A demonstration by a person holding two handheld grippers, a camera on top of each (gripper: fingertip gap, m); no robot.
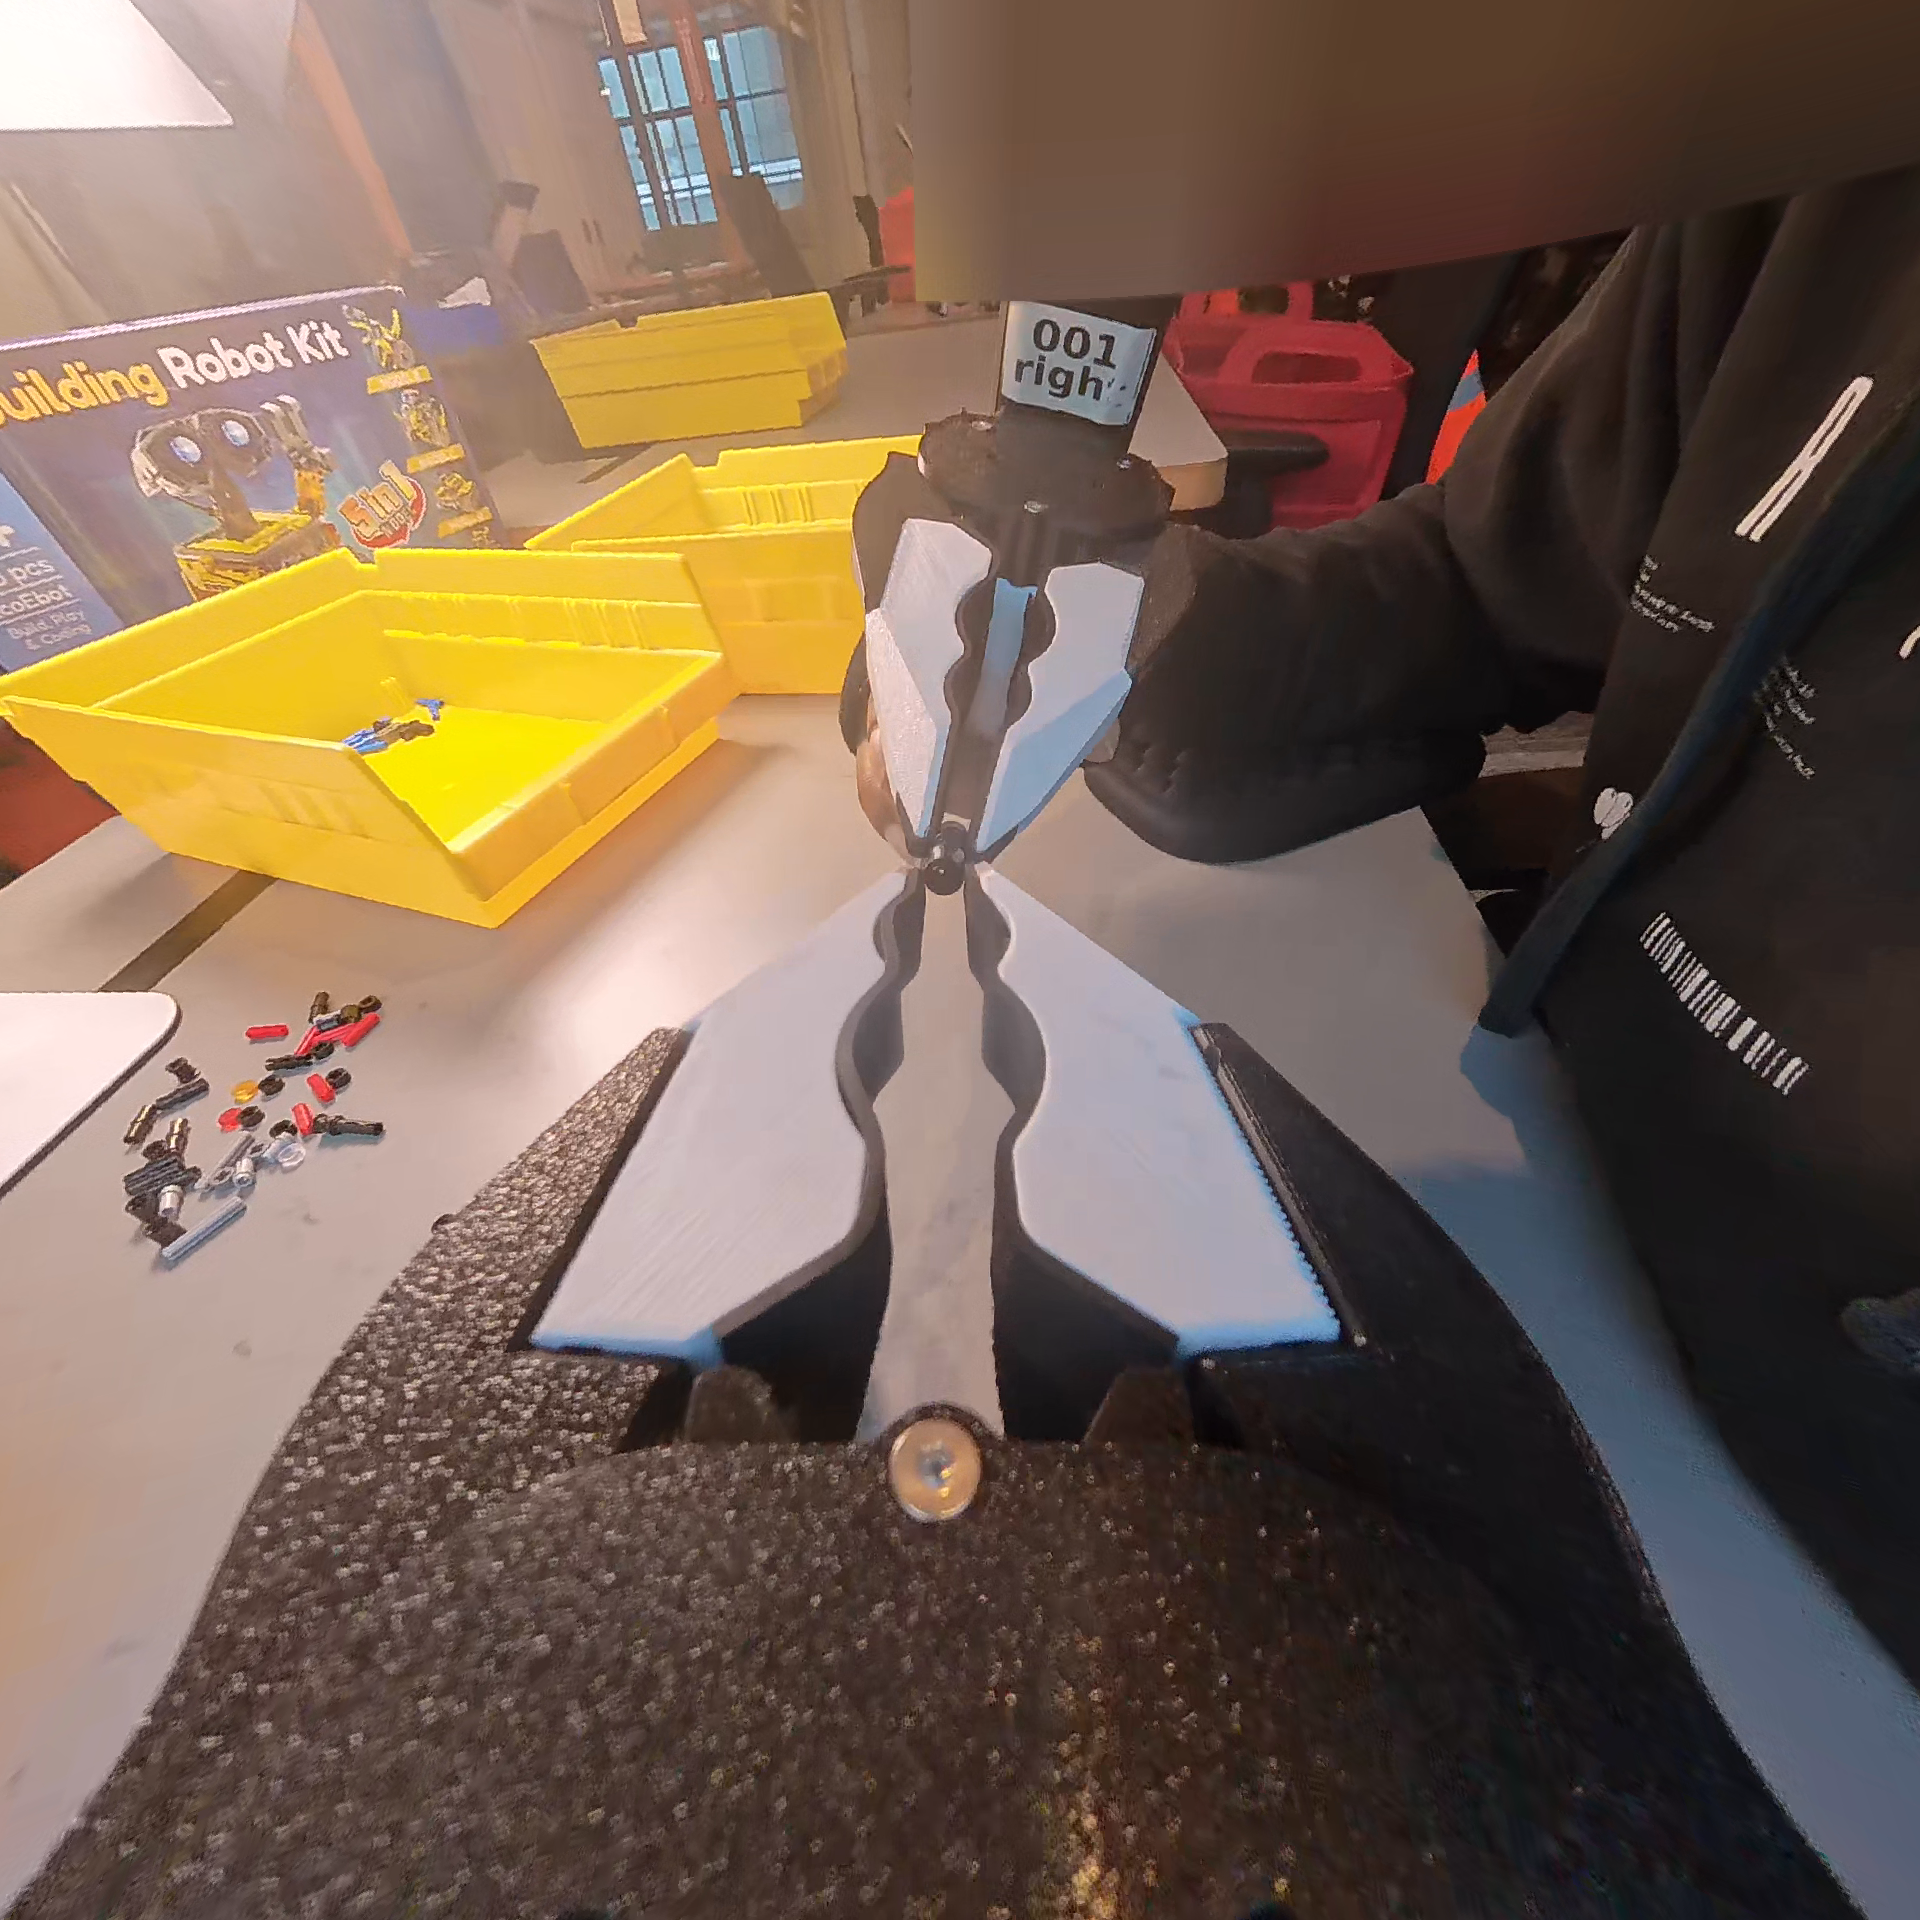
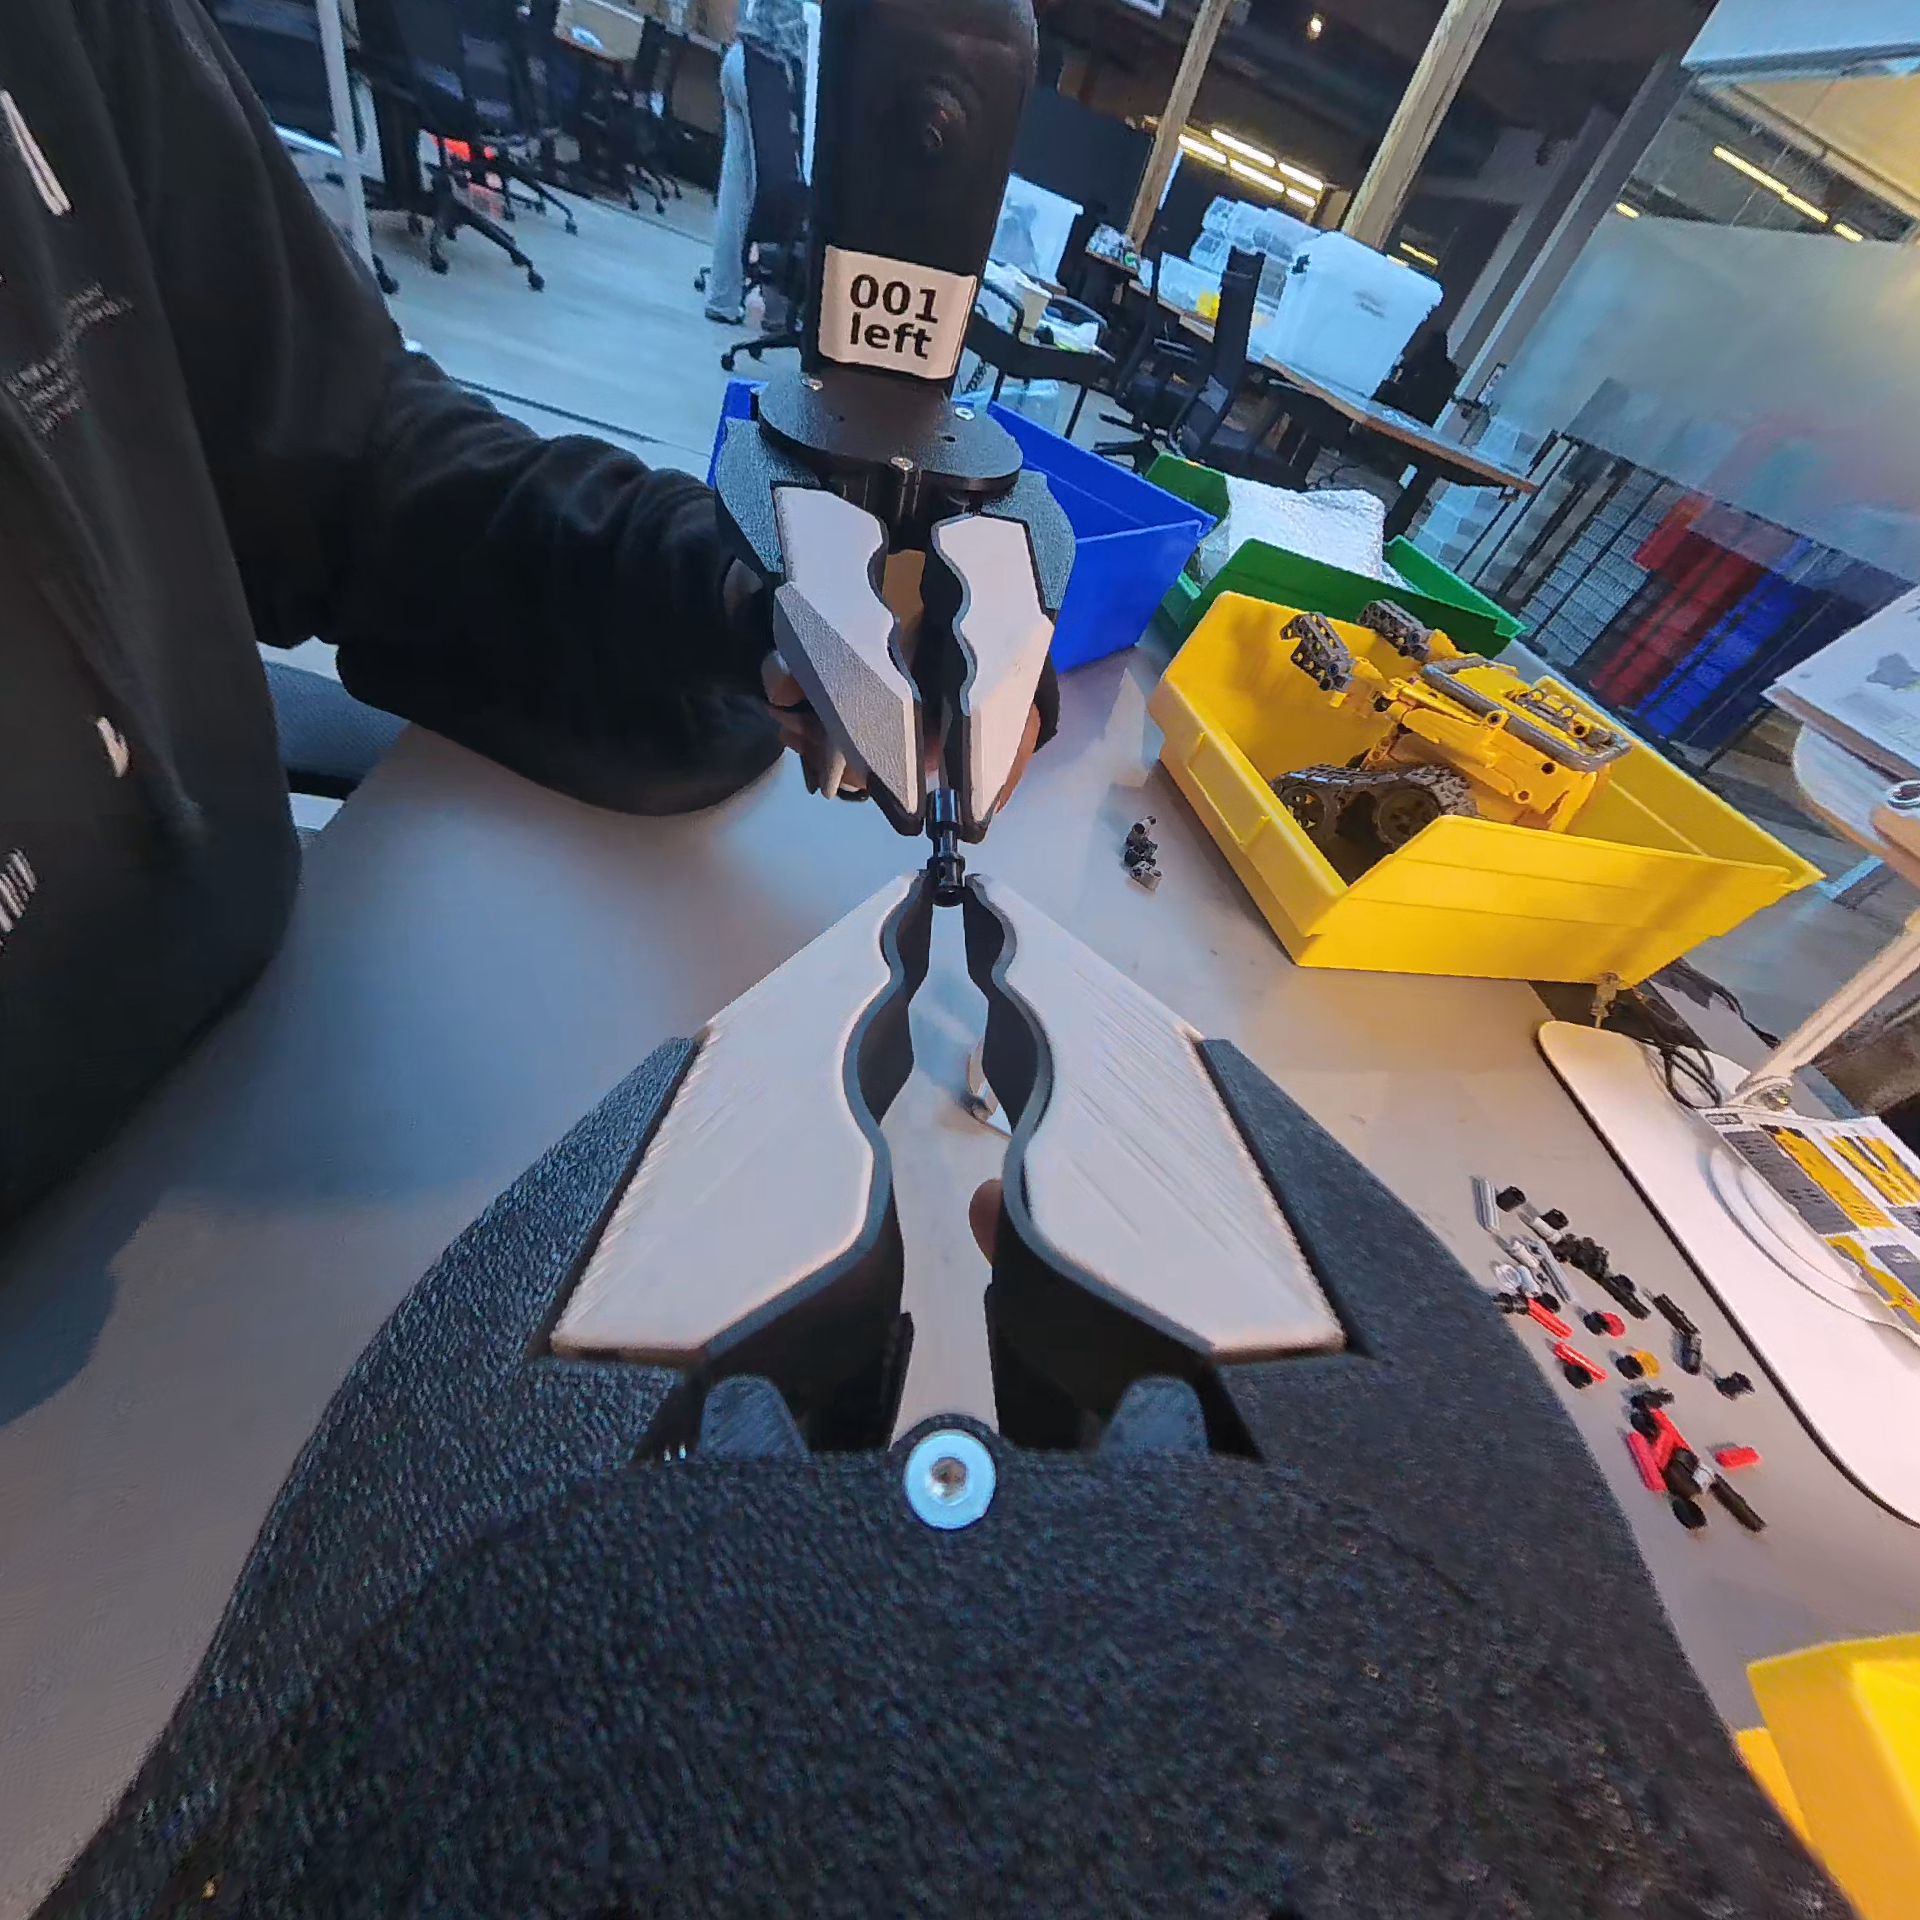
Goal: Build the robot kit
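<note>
Meeting tip to tip above the grey surface point(image 2: 1299, 1039), the left tool point(image 1: 943, 883) and right tool point(image 2: 945, 888) each pinch one end of a small black pin point(image 2: 947, 844). Loose parts point(image 1: 249, 1112) lie left of it, a yellow bin point(image 1: 343, 748) behind them, and a toy vehicle point(image 2: 1455, 727) fills another bin point(image 2: 1507, 904).

2 wrist cams face each other, tip to tip, low over the grey table point(image 1: 1195, 914). Left view looks toward the person's torso and yellow bins point(image 1: 343, 727); right view looks opposite, toward the office. Both share a small black pin point(image 2: 945, 842), seen very close.
</note>
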